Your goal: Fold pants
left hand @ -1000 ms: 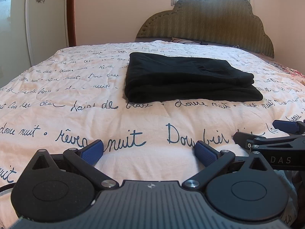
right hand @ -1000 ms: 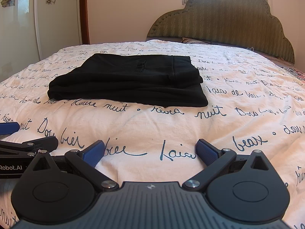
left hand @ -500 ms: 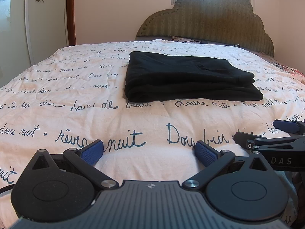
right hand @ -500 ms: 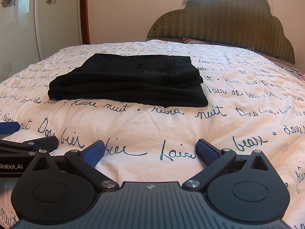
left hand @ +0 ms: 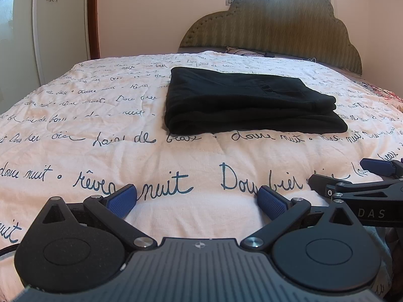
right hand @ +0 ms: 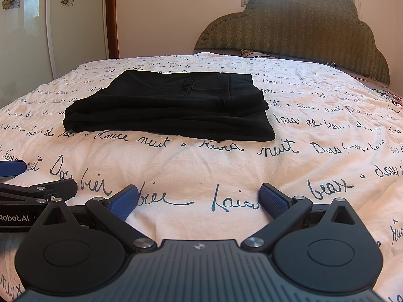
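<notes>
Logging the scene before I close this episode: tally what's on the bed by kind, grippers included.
Folded black pants: 1
Hand-held grippers: 2, the left hand-held gripper and the right hand-held gripper, both open and empty
Quilt with script print: 1
Total: 4

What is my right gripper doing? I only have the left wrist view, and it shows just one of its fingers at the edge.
Observer: The right gripper is open, and only the bedspread shows between its pads.
Operator: Where are the pants from that side?
Observer: The folded pants lie ahead and to the left of it, and neither finger touches them.
</notes>
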Tool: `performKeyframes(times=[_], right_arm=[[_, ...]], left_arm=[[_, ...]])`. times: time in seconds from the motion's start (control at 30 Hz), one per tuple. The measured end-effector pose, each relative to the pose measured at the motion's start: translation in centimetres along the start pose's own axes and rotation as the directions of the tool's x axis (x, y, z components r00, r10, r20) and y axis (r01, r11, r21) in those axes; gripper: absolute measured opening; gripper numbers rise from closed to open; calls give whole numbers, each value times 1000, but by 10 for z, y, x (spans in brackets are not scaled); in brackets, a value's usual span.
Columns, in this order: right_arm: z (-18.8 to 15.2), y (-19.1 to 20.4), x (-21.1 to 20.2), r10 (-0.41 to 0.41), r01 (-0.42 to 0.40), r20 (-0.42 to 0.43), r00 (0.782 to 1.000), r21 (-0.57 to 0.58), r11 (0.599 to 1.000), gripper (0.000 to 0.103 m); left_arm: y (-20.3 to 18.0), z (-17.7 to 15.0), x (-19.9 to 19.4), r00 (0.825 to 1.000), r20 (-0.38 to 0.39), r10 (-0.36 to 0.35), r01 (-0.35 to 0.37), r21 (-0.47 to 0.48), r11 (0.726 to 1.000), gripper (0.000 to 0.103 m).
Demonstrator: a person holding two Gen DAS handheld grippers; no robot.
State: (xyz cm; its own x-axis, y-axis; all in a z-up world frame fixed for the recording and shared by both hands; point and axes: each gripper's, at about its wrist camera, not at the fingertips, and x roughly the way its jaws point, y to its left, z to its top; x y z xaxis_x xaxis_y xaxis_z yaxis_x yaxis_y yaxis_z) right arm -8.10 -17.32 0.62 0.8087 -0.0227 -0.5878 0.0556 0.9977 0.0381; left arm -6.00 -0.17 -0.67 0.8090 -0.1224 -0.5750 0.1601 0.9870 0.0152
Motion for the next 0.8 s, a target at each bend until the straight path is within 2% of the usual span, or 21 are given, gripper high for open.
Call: performKeyframes(times=[0.8], right_arm=[[0, 0, 0, 0, 0, 1, 1000, 0, 1000, 103]], left_arm=[[-1, 2, -1, 1000, -15, 9, -9, 2, 1000, 103]])
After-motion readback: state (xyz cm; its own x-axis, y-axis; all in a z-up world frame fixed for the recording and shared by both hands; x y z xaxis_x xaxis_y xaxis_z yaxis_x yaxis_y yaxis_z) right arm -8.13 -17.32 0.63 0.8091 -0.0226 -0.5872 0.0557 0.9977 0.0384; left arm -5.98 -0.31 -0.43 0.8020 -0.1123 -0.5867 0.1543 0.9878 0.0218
